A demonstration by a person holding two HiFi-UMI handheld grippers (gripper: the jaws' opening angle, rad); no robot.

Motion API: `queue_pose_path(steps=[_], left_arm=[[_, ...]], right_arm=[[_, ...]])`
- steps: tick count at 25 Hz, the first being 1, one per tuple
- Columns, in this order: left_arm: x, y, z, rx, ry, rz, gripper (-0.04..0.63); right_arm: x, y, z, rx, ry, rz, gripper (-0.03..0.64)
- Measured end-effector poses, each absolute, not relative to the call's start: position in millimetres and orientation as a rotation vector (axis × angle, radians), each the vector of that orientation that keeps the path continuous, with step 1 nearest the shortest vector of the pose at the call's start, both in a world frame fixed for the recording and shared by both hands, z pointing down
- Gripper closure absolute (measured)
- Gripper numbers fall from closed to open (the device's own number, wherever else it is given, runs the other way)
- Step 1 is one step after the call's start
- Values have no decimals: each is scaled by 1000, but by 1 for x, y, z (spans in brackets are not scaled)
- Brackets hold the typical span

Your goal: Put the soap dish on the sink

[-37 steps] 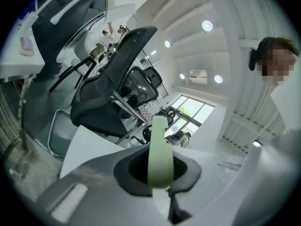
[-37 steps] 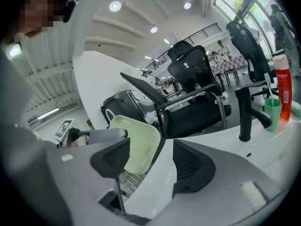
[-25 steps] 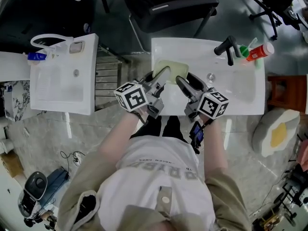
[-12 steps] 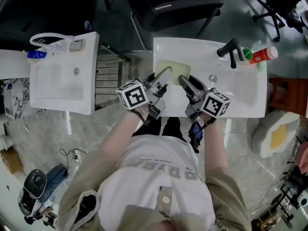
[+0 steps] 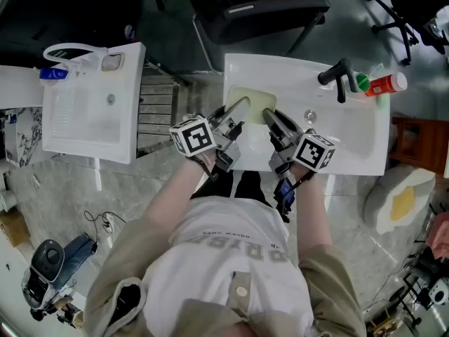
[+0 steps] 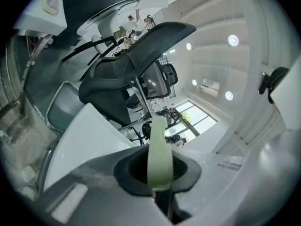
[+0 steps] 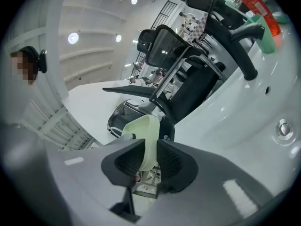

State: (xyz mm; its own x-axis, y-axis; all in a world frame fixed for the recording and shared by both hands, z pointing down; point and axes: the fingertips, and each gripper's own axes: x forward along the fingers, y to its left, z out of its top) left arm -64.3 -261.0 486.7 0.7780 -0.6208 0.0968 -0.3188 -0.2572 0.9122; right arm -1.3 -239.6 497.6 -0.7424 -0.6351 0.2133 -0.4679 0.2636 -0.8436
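Observation:
A pale green soap dish [image 5: 251, 98] hangs over the left part of the white sink [image 5: 351, 135], held from both sides. My left gripper [image 5: 240, 107] is shut on the dish's left edge; in the left gripper view the green rim [image 6: 157, 149] stands edge-on between the pads of that gripper [image 6: 158, 169]. My right gripper [image 5: 269, 116] has just been closing its jaws, and the dish's right rim [image 7: 143, 135] now sits pinched between the pads of that gripper [image 7: 149, 160].
A black tap [image 5: 335, 72] stands at the sink's back, with a green item [image 5: 359, 81] and a red bottle [image 5: 384, 84] beside it. The drain [image 5: 309, 116] lies right of the dish. A second white sink [image 5: 91, 111] is at the left, a black chair [image 5: 259, 9] behind.
The right gripper's jaws have narrowed onto the dish's right edge. Both hands and the dish stay in almost the same place.

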Motion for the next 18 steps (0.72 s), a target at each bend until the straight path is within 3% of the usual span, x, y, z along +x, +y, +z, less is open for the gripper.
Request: queue_pose_path(steps=[14,18], left_arm=[[-63,-268,500,1957,-789,-184,545],[-63,-271,500,2034,-795,-125,444]], right_arm=[[5,-249,505,-1122,2270,-1556,543],[10,-252,509,-1147,2244,-1571,545]])
